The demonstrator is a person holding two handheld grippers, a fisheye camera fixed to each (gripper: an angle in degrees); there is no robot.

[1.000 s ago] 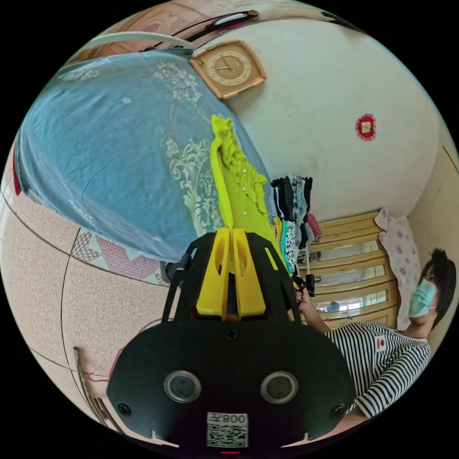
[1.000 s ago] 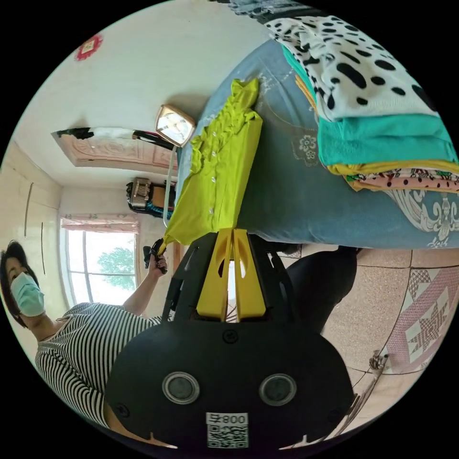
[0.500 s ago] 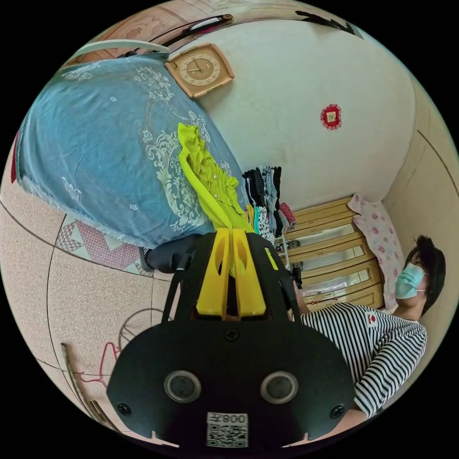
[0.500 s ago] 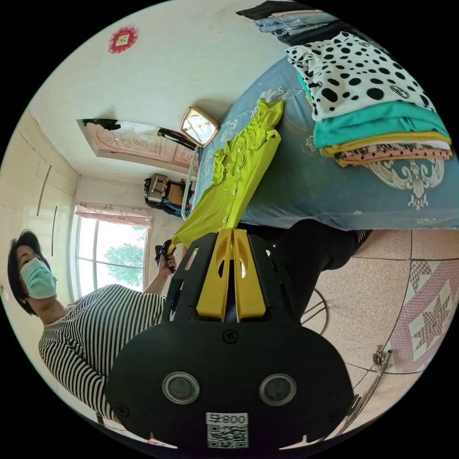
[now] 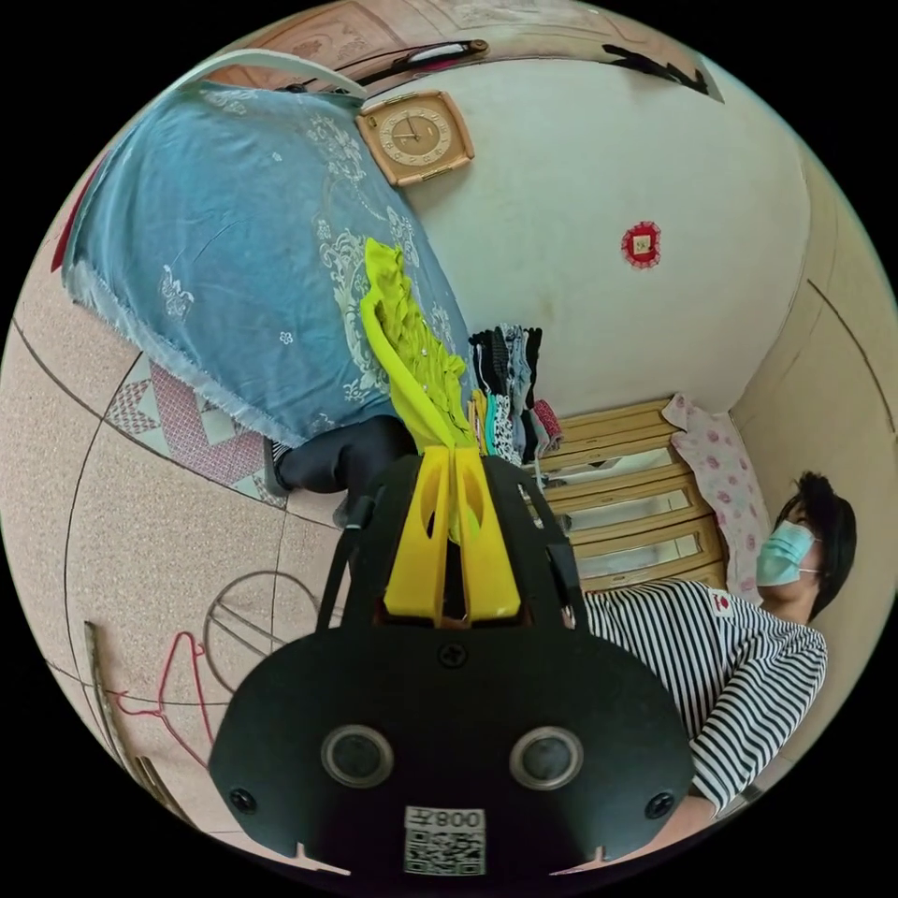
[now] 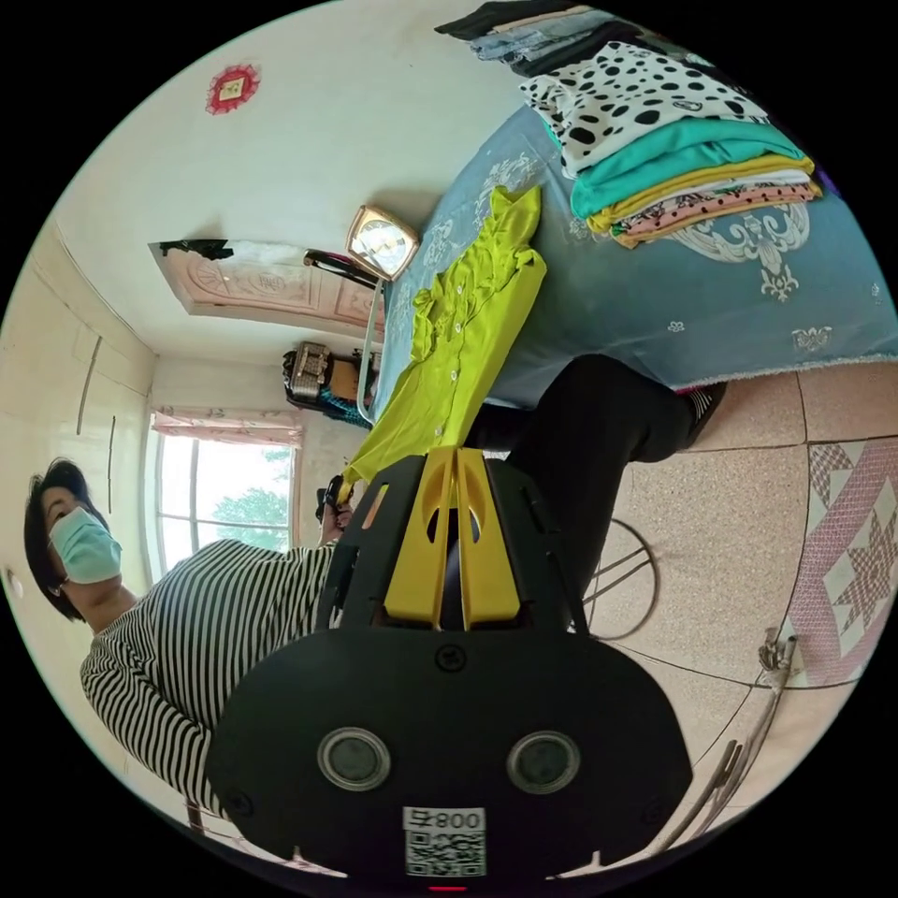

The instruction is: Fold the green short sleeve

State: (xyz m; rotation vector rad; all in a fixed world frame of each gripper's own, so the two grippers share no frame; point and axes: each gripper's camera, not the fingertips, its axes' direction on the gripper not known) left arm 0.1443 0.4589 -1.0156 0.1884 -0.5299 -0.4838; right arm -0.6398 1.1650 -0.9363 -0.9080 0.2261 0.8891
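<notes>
The green short-sleeve shirt (image 5: 412,360) with a ruffled, buttoned front stretches from the blue-covered table (image 5: 215,243) back to my jaws. My left gripper (image 5: 454,456) is shut on one lower corner of it. In the right gripper view the same shirt (image 6: 458,337) lies partly on the table (image 6: 655,299), its collar end resting there and its lower end pulled off the edge. My right gripper (image 6: 456,456) is shut on the other lower corner. The left gripper (image 6: 329,496) shows there too, held in a hand at the shirt's far corner.
A stack of folded clothes (image 6: 673,159) sits on the table beside the shirt. A person in a striped top (image 6: 206,655) stands against the table edge. A clock (image 5: 414,137) leans at the table's far side. Wire hangers (image 5: 178,655) lie on the tiled floor.
Both grippers have drawn back from the table with the shirt's lower edge, so more of the shirt hangs off the edge. Both views have shifted with the hands.
</notes>
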